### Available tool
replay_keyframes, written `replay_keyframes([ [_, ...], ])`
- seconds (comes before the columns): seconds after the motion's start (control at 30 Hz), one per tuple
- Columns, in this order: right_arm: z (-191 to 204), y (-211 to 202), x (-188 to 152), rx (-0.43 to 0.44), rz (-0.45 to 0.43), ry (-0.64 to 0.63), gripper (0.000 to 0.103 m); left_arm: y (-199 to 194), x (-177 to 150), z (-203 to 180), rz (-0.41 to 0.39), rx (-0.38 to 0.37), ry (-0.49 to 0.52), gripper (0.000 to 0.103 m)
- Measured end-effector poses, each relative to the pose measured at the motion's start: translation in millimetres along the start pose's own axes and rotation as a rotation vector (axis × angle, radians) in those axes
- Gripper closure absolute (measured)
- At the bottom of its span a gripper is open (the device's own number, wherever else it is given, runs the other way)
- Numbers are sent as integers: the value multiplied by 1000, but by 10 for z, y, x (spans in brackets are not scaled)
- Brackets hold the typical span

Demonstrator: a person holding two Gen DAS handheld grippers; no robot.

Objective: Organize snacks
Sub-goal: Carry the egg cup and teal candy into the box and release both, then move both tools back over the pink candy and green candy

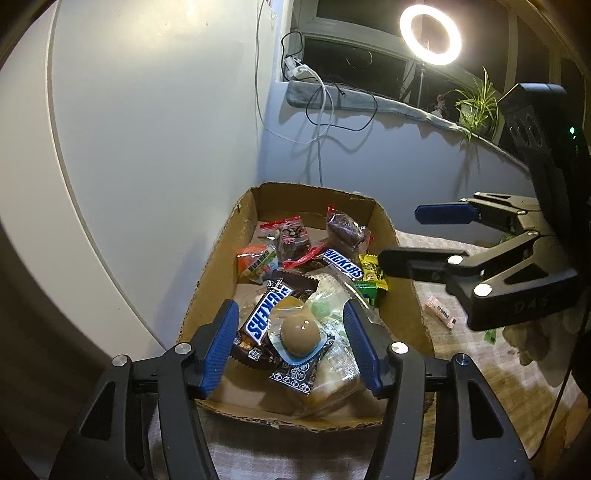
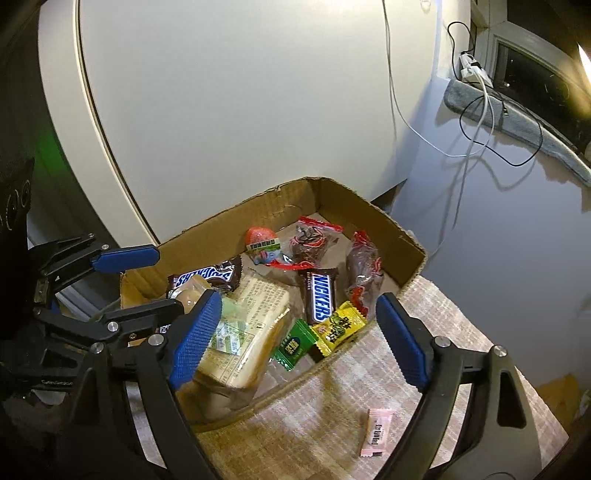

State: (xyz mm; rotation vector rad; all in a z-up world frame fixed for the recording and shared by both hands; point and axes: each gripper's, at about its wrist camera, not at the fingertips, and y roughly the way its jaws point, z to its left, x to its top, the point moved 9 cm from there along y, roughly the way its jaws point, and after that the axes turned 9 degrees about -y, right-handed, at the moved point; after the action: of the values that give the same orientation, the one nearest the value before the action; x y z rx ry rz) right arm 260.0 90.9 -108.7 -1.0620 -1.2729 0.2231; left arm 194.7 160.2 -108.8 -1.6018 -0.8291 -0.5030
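A shallow cardboard box (image 1: 402, 295) (image 2: 391, 225) holds several snacks: two Snickers bars (image 1: 264, 314) (image 2: 319, 295), a brown jelly cup (image 1: 300, 334), a clear-wrapped pastry (image 2: 255, 317), red-wrapped dark cakes (image 1: 345, 227) (image 2: 364, 273), a yellow packet (image 2: 340, 325) and a green packet (image 2: 293, 343). My left gripper (image 1: 290, 343) is open and empty, its fingers either side of the jelly cup above the box. My right gripper (image 2: 301, 343) is open and empty over the box's near edge; it shows at the right in the left wrist view (image 1: 404, 240).
A small pink sachet (image 2: 376, 432) (image 1: 439, 312) lies on the checked cloth (image 2: 332, 398) outside the box. A white rounded panel (image 1: 147, 129) stands behind the box. A windowsill with cables, a ring light (image 1: 430, 35) and a plant (image 1: 476, 103) lies beyond.
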Motion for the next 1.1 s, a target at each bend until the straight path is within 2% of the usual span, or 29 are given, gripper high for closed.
replay_keyframes([
  [0.73,-227,-366,-241,-27,-12,52,15,-73,-5,-170,-4,6,20,43],
  [1.1,-455,-642,-599,-64,1,73,15,-129,-20,-432,-12,-28,37,43],
])
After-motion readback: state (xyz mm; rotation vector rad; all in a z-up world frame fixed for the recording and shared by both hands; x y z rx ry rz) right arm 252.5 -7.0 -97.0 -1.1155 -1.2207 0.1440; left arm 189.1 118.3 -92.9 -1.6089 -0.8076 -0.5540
